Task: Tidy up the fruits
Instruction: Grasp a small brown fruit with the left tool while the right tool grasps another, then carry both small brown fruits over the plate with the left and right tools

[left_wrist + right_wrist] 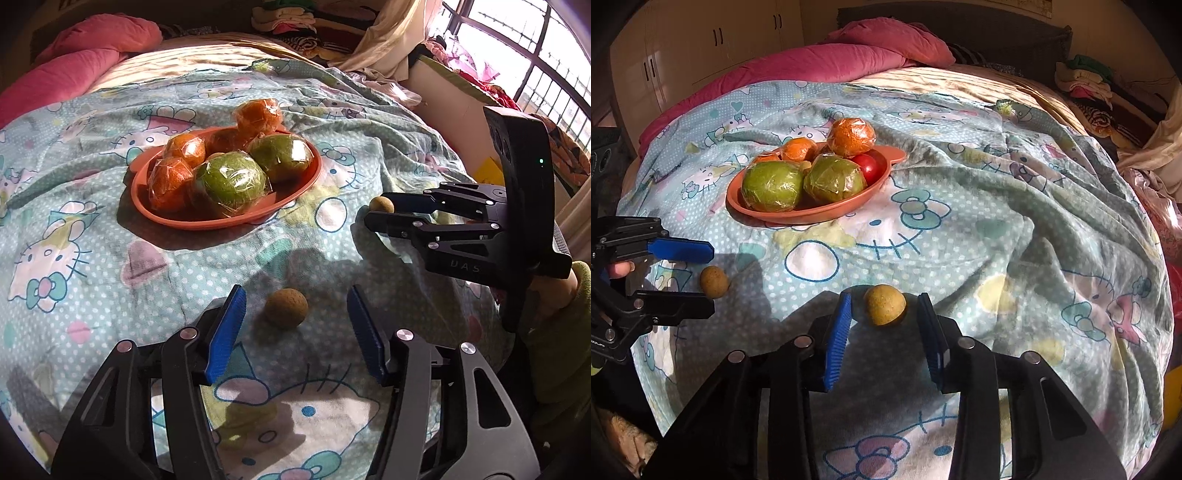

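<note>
Now | left gripper (295, 325) jaws released around brown fruit (286, 308) | right gripper (884, 325) likewise

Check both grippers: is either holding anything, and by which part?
Nothing held. The left gripper straddles the left brown fruit, the right gripper the right brown fruit; pads touch neither.

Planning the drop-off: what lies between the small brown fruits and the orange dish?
Nothing visible: only bare printed blanket separates the two brown fruits from the dish, whose near side holds two wrapped green fruits.
</note>
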Demonstrator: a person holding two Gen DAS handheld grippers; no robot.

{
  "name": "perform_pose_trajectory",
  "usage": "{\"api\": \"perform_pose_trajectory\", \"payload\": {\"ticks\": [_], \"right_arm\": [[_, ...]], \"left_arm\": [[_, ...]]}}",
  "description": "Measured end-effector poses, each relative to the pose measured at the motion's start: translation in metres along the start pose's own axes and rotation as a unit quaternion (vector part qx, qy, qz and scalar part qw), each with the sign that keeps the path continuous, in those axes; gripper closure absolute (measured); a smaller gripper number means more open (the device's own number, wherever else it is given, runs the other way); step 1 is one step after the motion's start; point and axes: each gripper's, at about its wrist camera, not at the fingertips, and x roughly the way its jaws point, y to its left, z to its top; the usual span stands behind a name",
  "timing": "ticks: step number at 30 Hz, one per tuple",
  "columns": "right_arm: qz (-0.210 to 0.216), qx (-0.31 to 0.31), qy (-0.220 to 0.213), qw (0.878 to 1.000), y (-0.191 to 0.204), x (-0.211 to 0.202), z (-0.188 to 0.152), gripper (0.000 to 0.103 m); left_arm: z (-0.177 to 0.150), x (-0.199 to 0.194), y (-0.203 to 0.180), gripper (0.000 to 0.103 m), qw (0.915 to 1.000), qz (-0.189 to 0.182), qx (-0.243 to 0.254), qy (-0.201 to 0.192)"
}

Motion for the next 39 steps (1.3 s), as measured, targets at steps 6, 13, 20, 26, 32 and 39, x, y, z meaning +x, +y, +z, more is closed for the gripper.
{"api": "perform_pose_trajectory", "payload": {"ticks": [6, 13, 20, 26, 32, 39], "right_arm": [[0.003, -0.002, -0.001, 1.000, 0.000, 0.000, 0.000, 0.081], [0.021, 0.006, -0.006, 1.000, 0.001, -0.004, 0.000, 0.081], [0.042, 0.004, -0.013, 0.999, 0.008, -0.008, 0.002, 0.081], [0.054, 0.003, -0.021, 0.998, 0.013, -0.014, 0.005, 0.081], [0.063, 0.002, -0.035, 0.997, 0.019, -0.022, 0.010, 0.081], [0.076, -0.006, -0.044, 0.996, 0.028, -0.027, 0.025, 0.081]], "left_arm": [[-0.001, 0.007, 0.000, 0.068, 1.0000, -0.001, 0.002, 0.007], [-0.001, 0.012, 0.002, 0.083, 1.0000, 0.004, 0.003, 0.008], [0.000, 0.011, 0.005, 0.086, 1.0000, 0.000, 0.000, 0.007], [0.006, -0.006, 0.010, 0.086, 0.9999, -0.008, -0.008, -0.013], [0.016, -0.025, 0.031, 0.086, 0.9988, 0.009, -0.030, -0.039], [0.027, -0.035, 0.050, 0.086, 0.9973, 0.023, -0.046, -0.053]]}}
